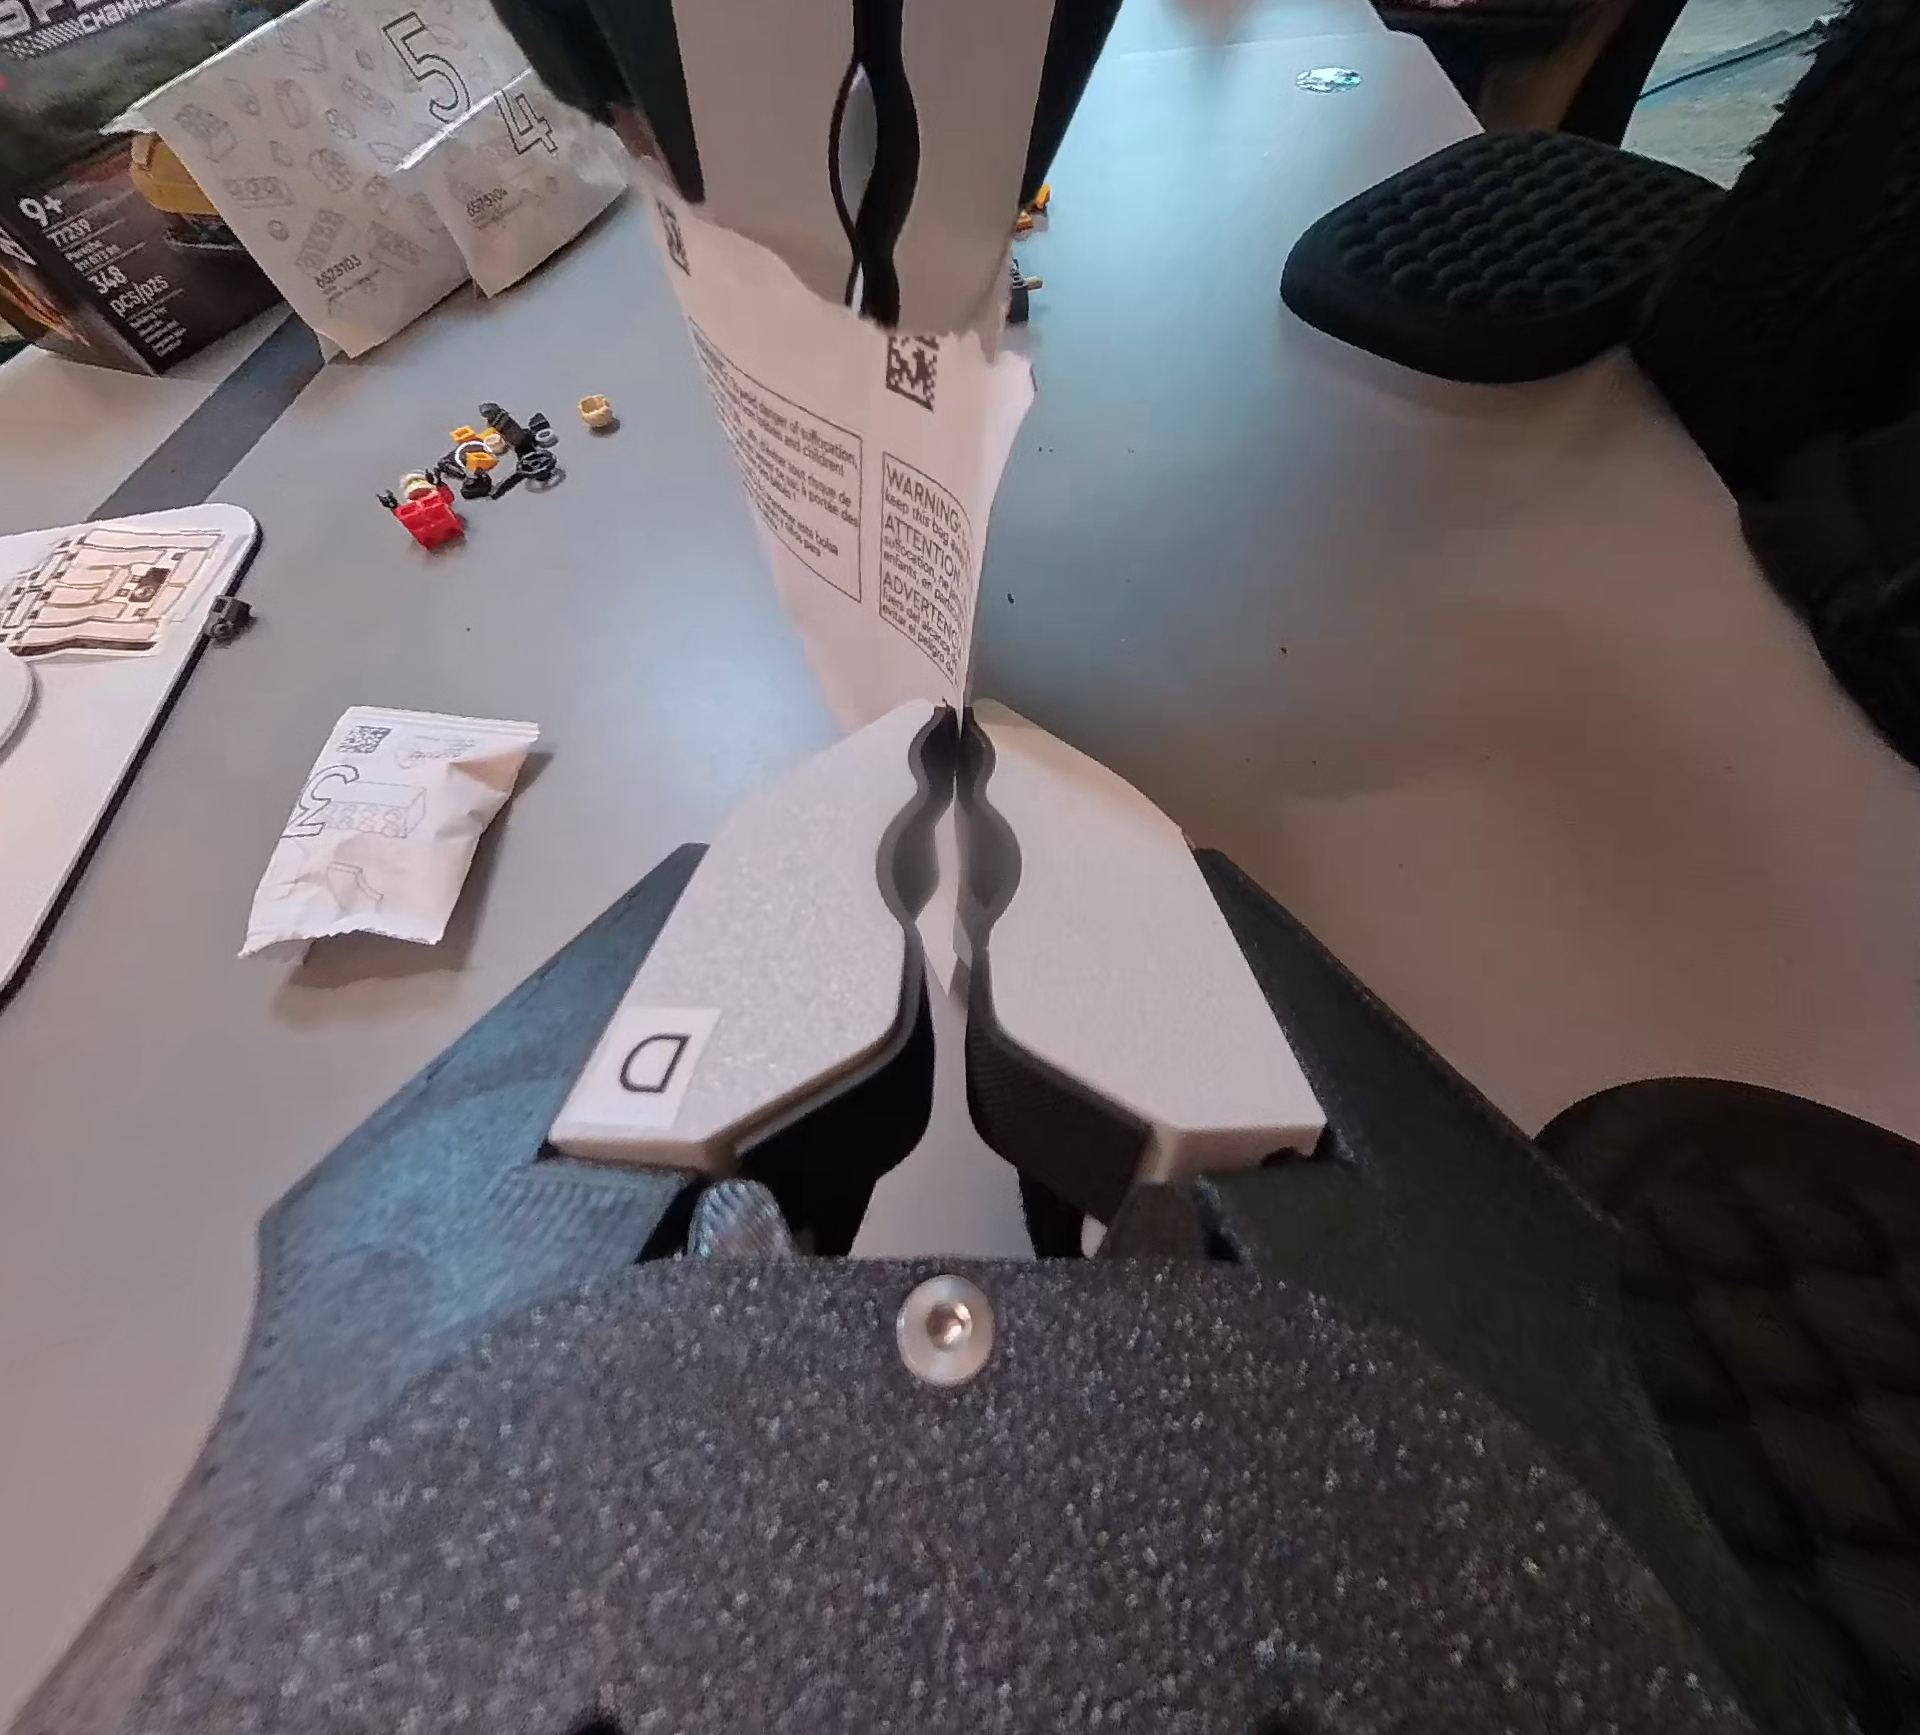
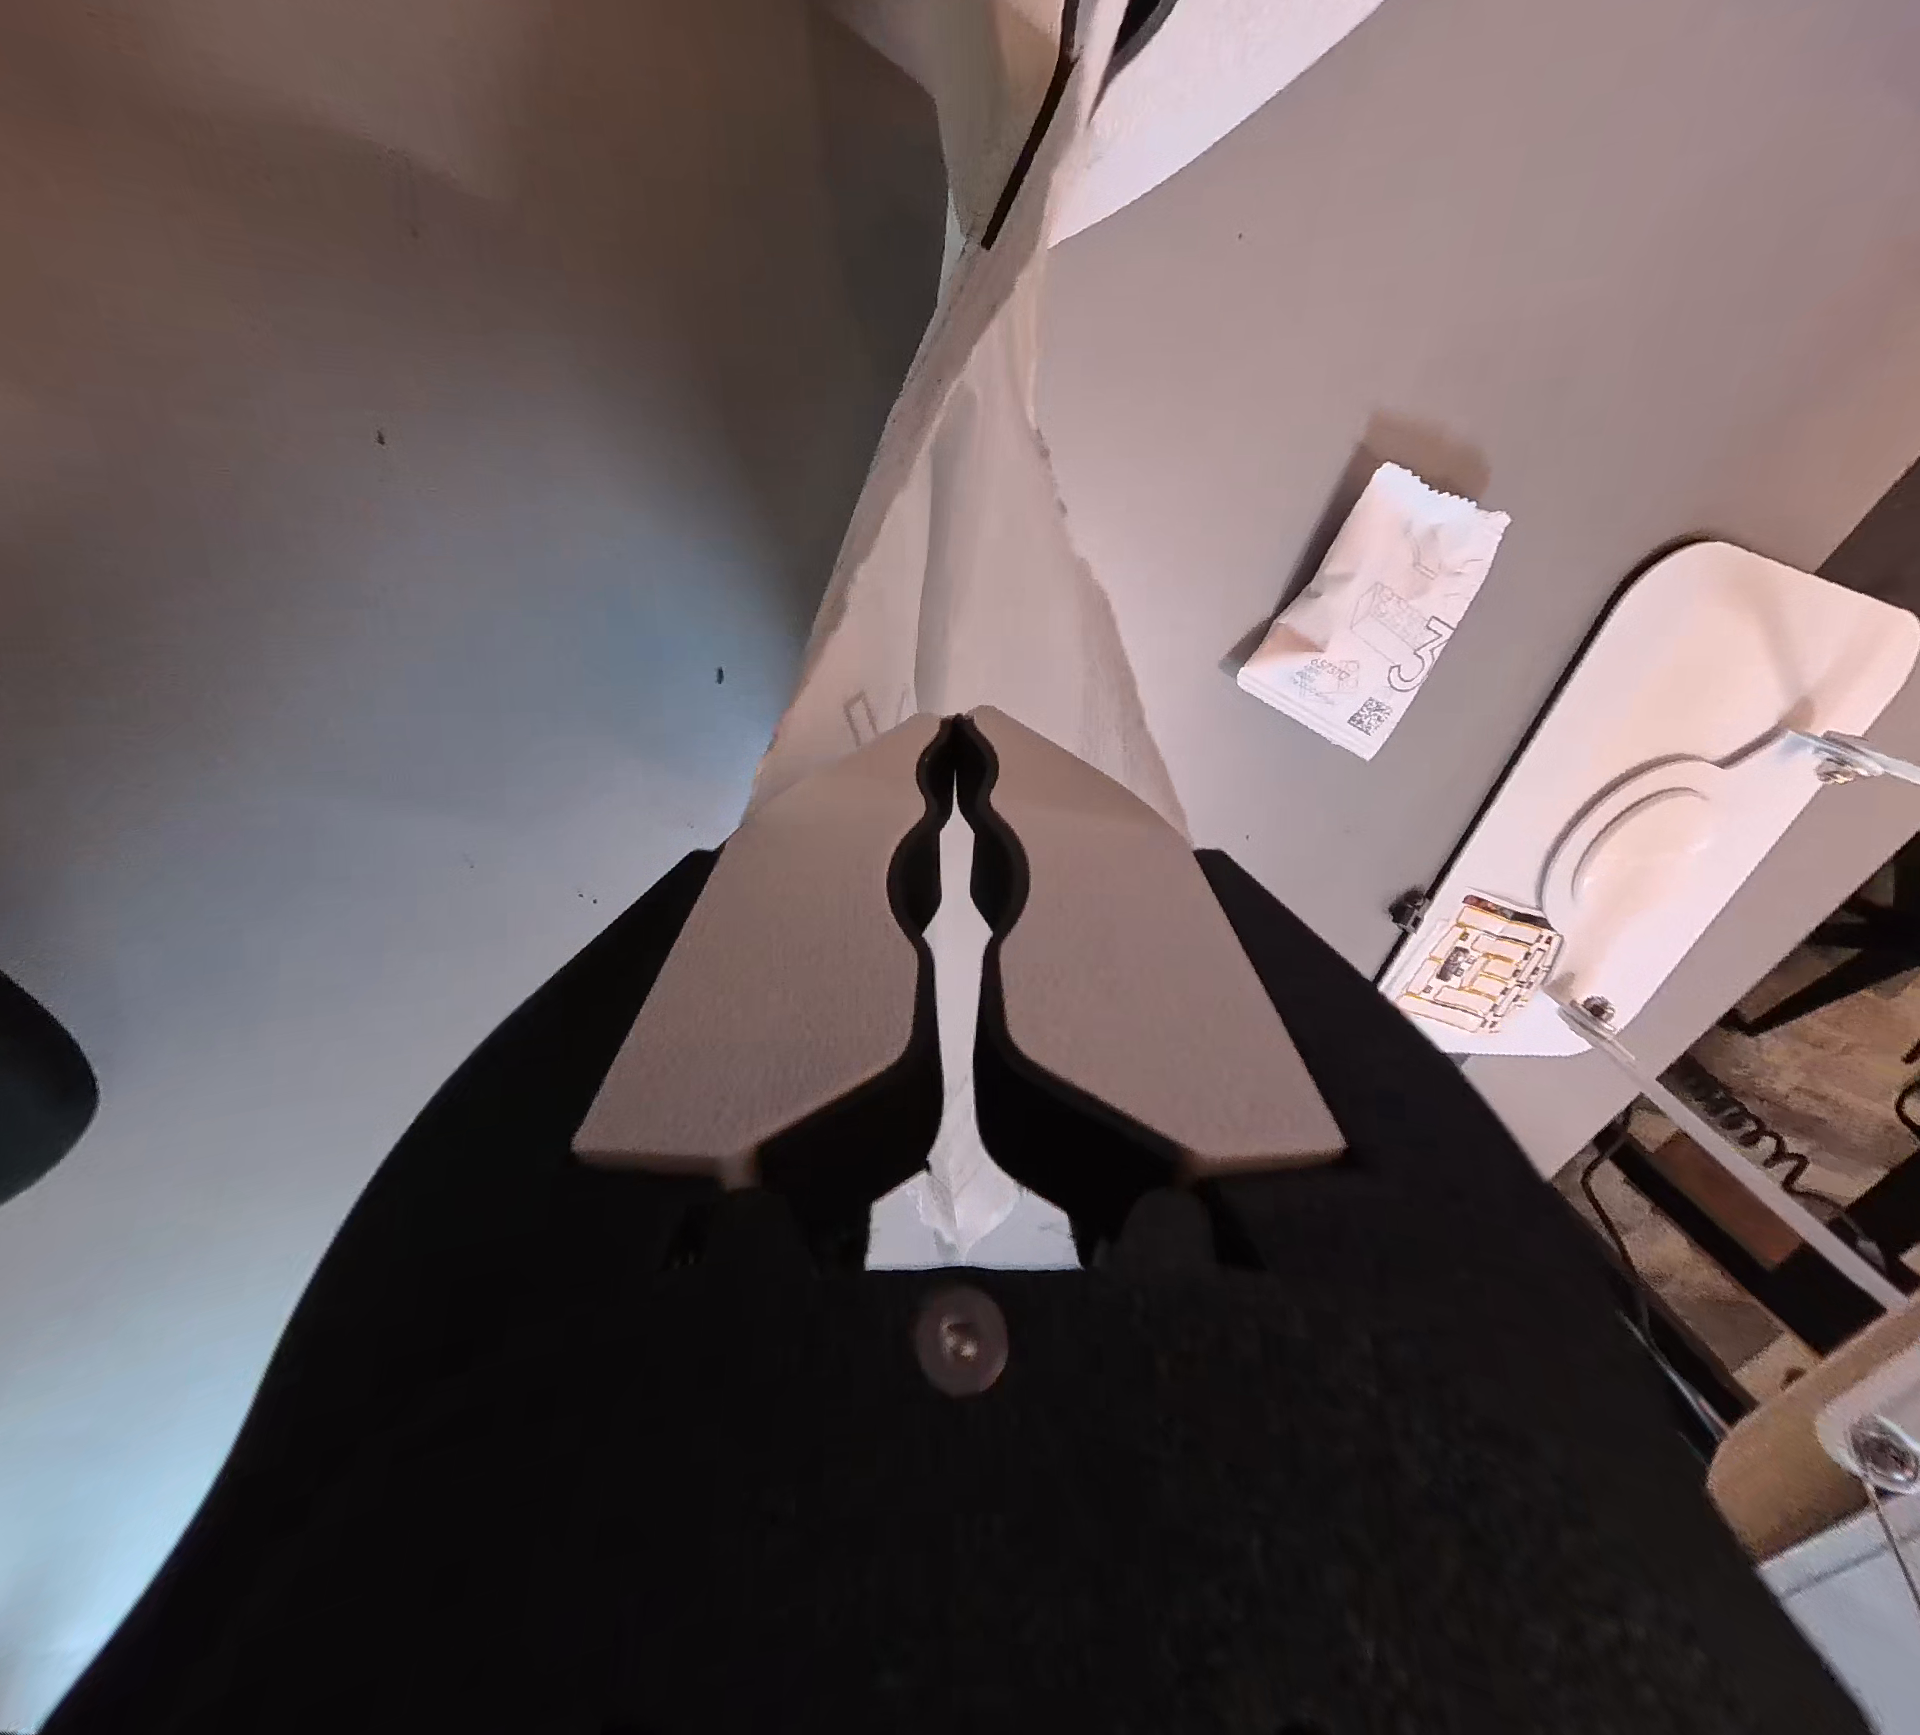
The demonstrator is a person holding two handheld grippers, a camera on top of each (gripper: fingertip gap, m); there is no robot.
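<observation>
A white paper bag with black printing hangs stretched between my two grippers above the grey table. My left gripper is shut on its near end, with the paper pinched at the fingertips. My right gripper comes in from the top and is shut on the bag's far, ragged edge. In the right wrist view the bag runs from my right gripper, shut on it, up to the left gripper. A torn edge runs along the paper.
A small sealed paper bag lies on the table. Loose small bricks lie further back. Two larger paper bags lean on a toy box. A white tray is at the left. A black armrest is at the right. Some 8 cm of space lies between my two pairs of fingers.
</observation>
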